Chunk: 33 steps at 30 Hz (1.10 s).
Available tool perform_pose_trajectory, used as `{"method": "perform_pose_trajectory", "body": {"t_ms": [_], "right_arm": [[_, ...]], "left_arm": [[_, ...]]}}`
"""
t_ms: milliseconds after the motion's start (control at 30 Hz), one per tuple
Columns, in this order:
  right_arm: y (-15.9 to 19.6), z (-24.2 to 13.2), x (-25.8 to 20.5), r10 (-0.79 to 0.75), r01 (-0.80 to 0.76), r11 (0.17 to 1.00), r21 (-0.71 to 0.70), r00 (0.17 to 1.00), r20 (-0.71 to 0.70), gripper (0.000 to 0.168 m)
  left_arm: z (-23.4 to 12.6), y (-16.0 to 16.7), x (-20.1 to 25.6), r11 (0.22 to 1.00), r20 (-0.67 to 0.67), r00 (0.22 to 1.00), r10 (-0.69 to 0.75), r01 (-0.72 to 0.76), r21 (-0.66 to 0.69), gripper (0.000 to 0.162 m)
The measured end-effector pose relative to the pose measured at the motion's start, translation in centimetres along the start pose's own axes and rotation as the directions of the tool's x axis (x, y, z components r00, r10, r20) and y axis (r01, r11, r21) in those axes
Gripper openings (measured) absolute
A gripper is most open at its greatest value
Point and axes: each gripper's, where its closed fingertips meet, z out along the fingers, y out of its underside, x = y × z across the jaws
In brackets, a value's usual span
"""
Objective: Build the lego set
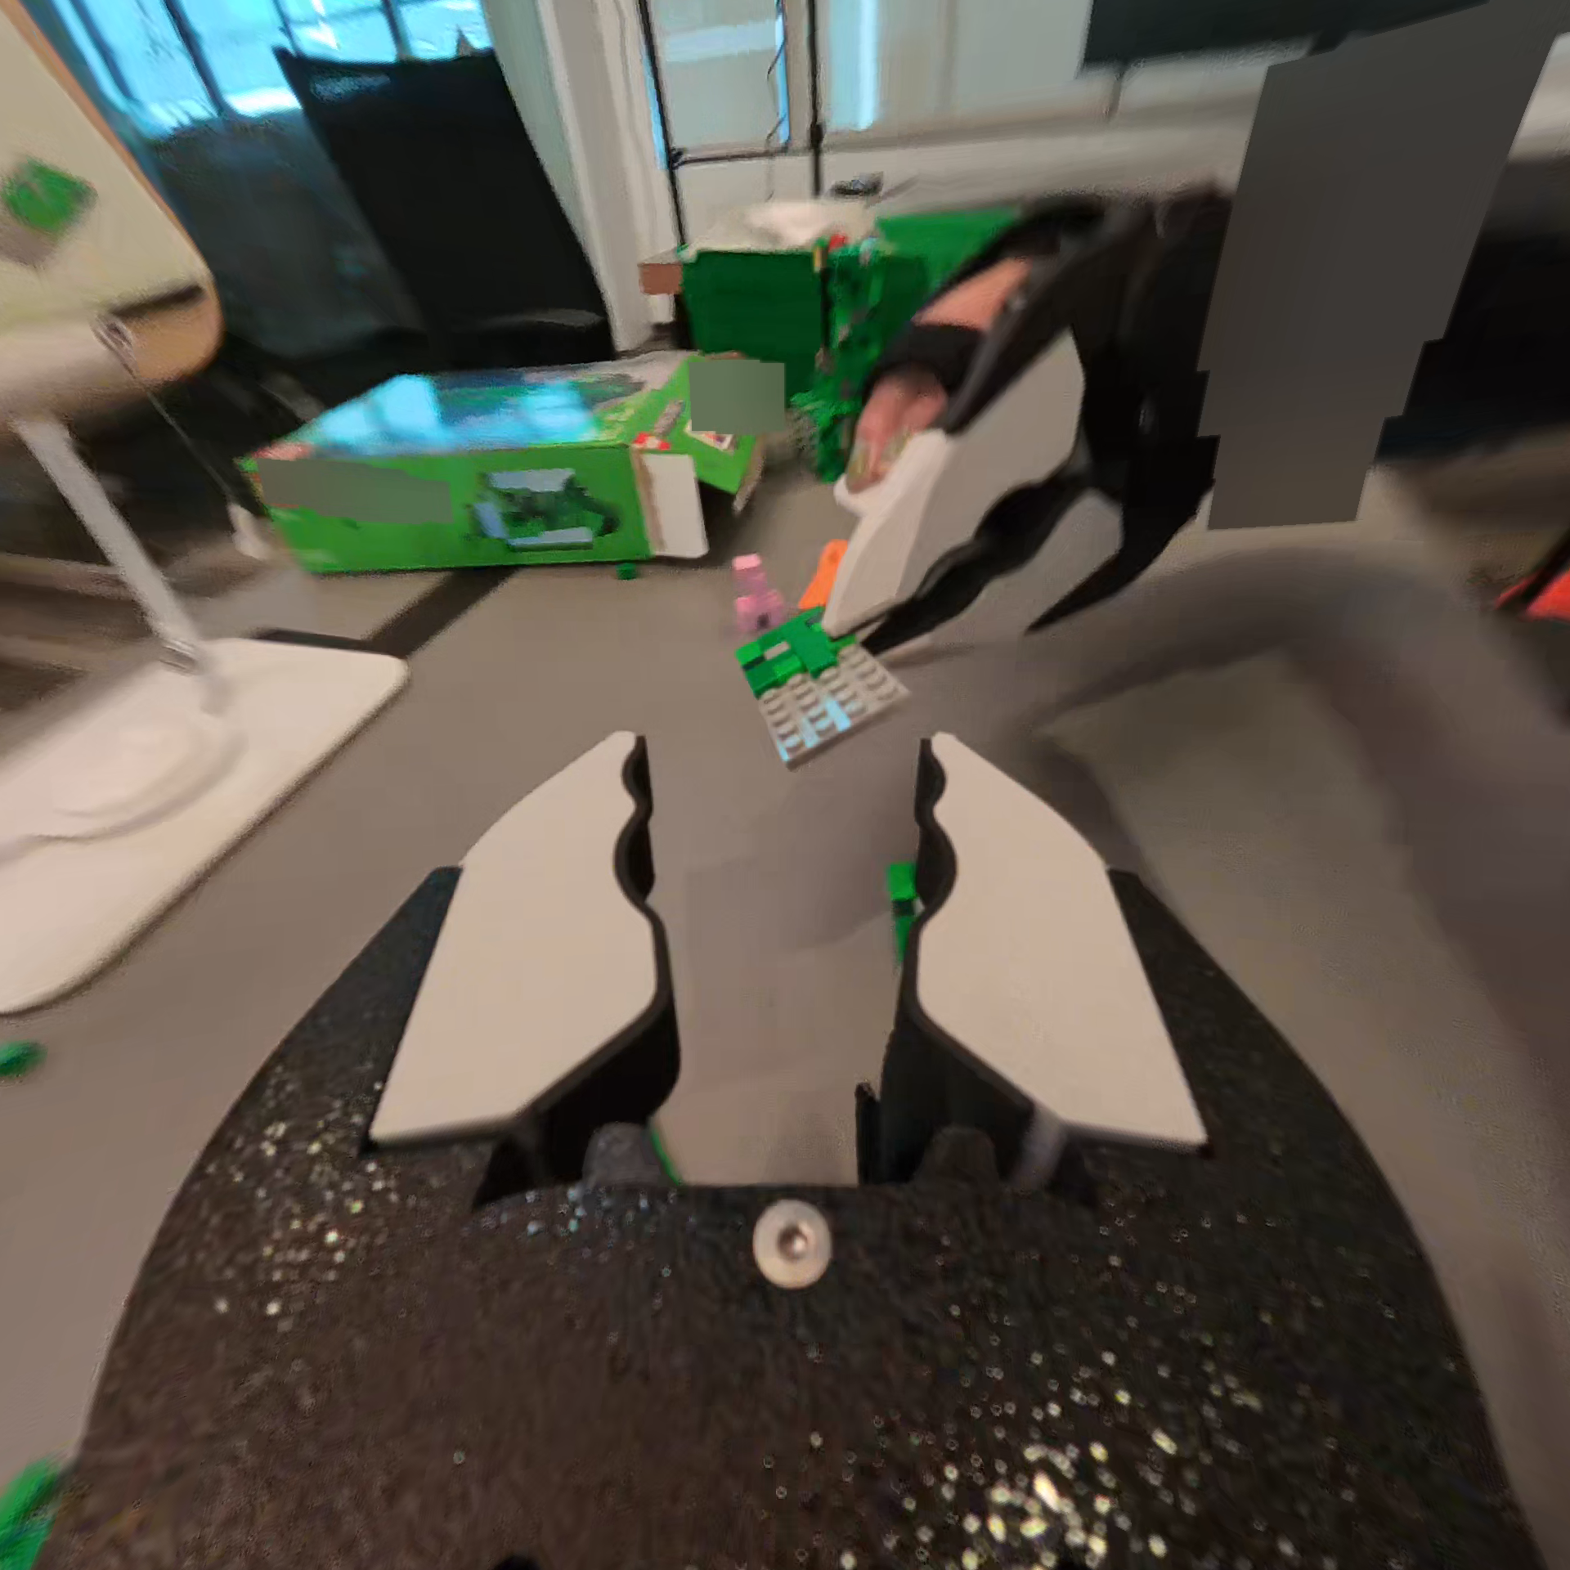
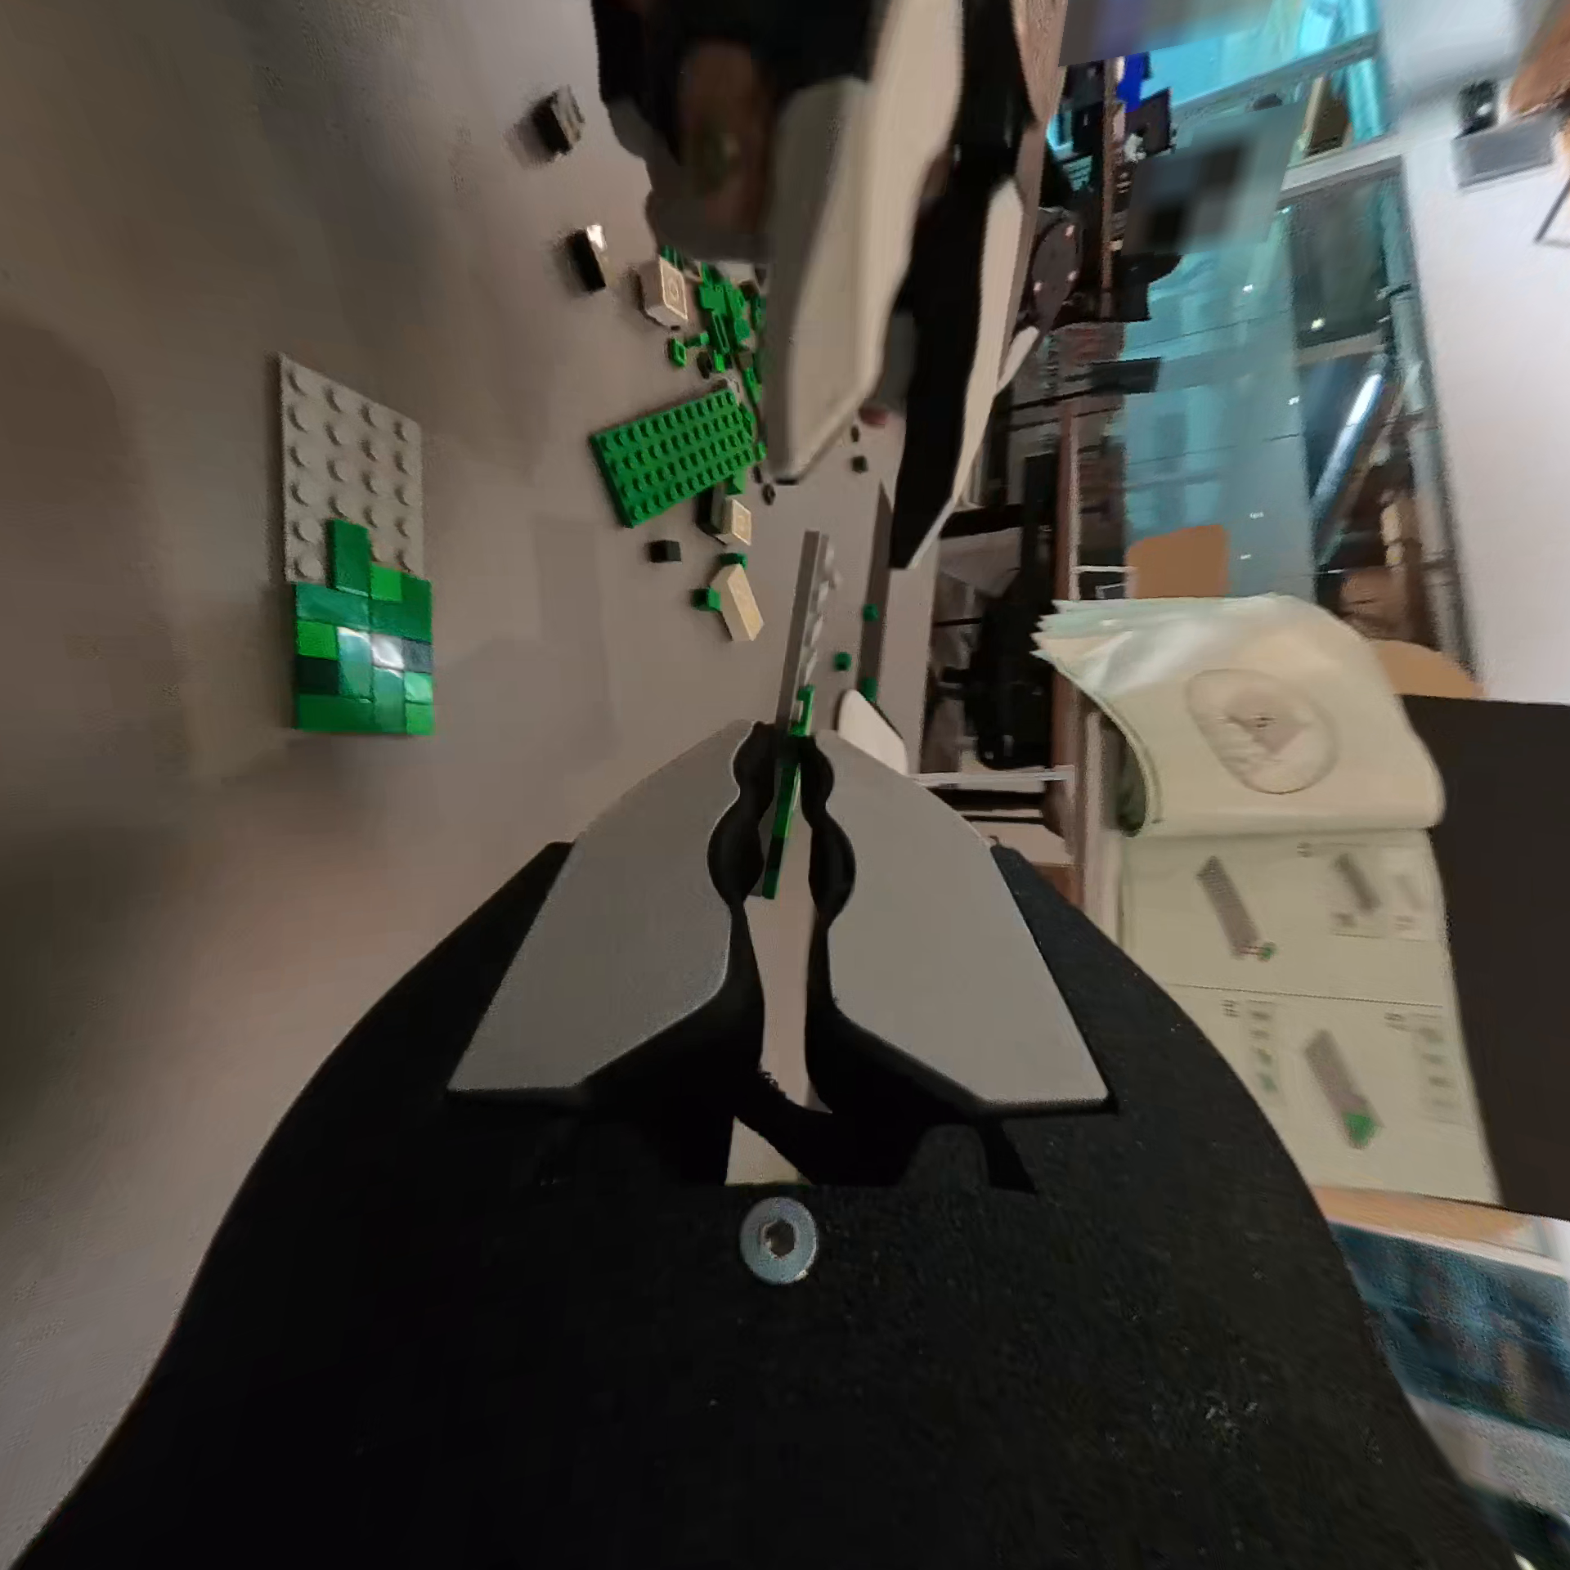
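Note:
My right gripper is shut on a thin grey plate that carries green tiles at the gripped end, seen edge-on and held above the table. The left wrist view shows that gripper and the plate just ahead of my left gripper, which is open, empty and low over the grey table. The left gripper also shows at the top of the right wrist view. A second grey plate with green tiles lies flat on the table. A large green plate lies among loose pieces.
The green set box lies at the back left. A white stand base is on the left. A pink figure and an orange piece sit beyond the held plate. An open instruction booklet lies by the table edge. Tan bricks are scattered.

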Motion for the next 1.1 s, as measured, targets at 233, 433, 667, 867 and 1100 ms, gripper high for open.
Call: {"method": "perform_pose_trajectory", "body": {"t_ms": [233, 433, 667, 867, 1100], "right_arm": [[-1.1, 0.6, -1.1, 0.095, -0.103, 0.993, 0.049, 0.983, 0.158, 0.006], [-2.0, 1.3, -1.7, -0.01, -0.001, 0.998, 0.06, 0.983, 0.184, 0.006], [-2.2, 1.6, -1.4, 0.132, -0.16, 0.985, 0.069, 0.943, 0.307, 0.022], [-0.2, 7.1, 3.2, 0.49, -0.485, 0.865, -0.13, 0.756, 0.434, 0.023], [-3.6, 19.9, 3.2, 0.629, -0.622, 0.731, -0.281, 0.455, 0.63, 0.018]], "left_arm": [[0.0, 1.6, 2.1, 0.853, 0.141, 0.849, 0.509, -0.477, -0.21, 0.028], [-0.6, 2.3, 2.0, 0.768, 0.18, 0.755, 0.631, -0.574, -0.283, 0.005], [-3.2, 3.7, 2.1, 0.682, 0.192, 0.66, 0.726, -0.656, -0.325, 0.004], [-5.8, 5.4, 1.7, 0.588, 0.174, 0.565, 0.806, -0.735, -0.339, 0.004], [-6.1, 6.2, 1.1, 0.54, 0.154, 0.523, 0.839, -0.761, -0.36, 0.004]]}}
